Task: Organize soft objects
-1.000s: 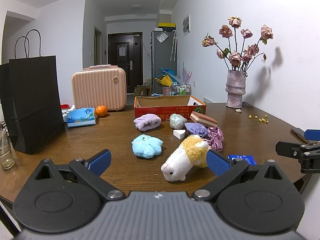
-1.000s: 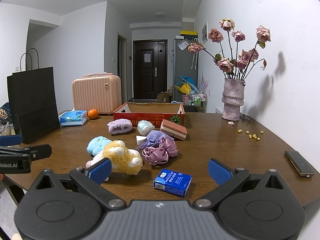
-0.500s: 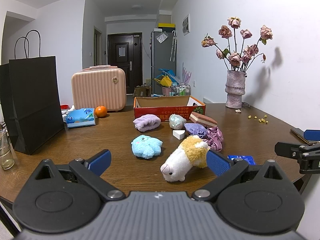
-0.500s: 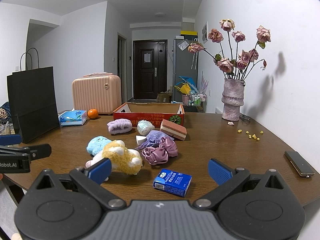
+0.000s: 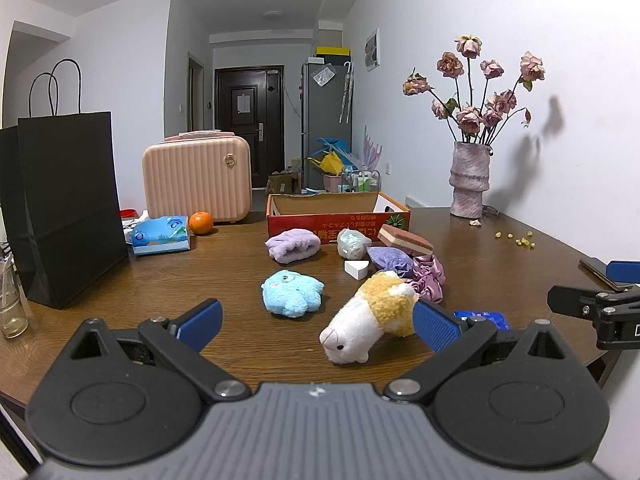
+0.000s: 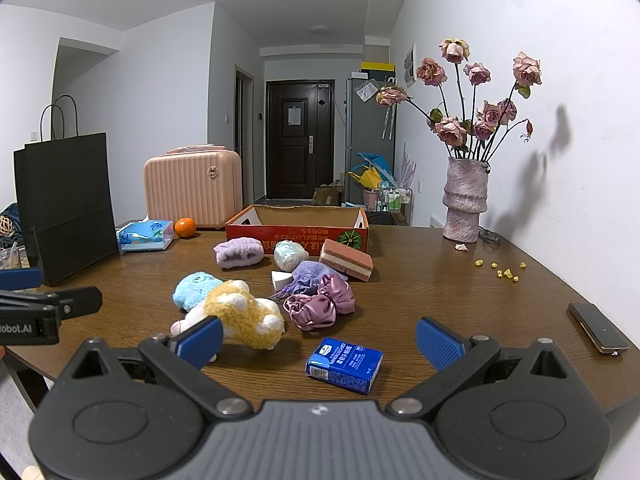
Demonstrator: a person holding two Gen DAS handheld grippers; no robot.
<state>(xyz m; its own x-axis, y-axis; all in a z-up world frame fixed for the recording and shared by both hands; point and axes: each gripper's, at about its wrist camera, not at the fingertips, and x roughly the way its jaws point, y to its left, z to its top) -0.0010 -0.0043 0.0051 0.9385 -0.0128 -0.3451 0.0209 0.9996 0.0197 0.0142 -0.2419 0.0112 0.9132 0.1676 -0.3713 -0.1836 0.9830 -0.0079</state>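
Observation:
Soft things lie mid-table: a yellow-and-white plush, a blue plush, a lilac fluffy band, a pale wrapped ball, a purple pouch, pink satin scrunchies and a layered sponge. An open red cardboard box stands behind them. My left gripper is open and empty, just short of the yellow plush. My right gripper is open and empty above a blue tissue pack.
A black paper bag, a pink suitcase, a blue tissue box and an orange stand at the left. A vase of dried roses and a phone are at the right. A glass jar stands at the near left edge.

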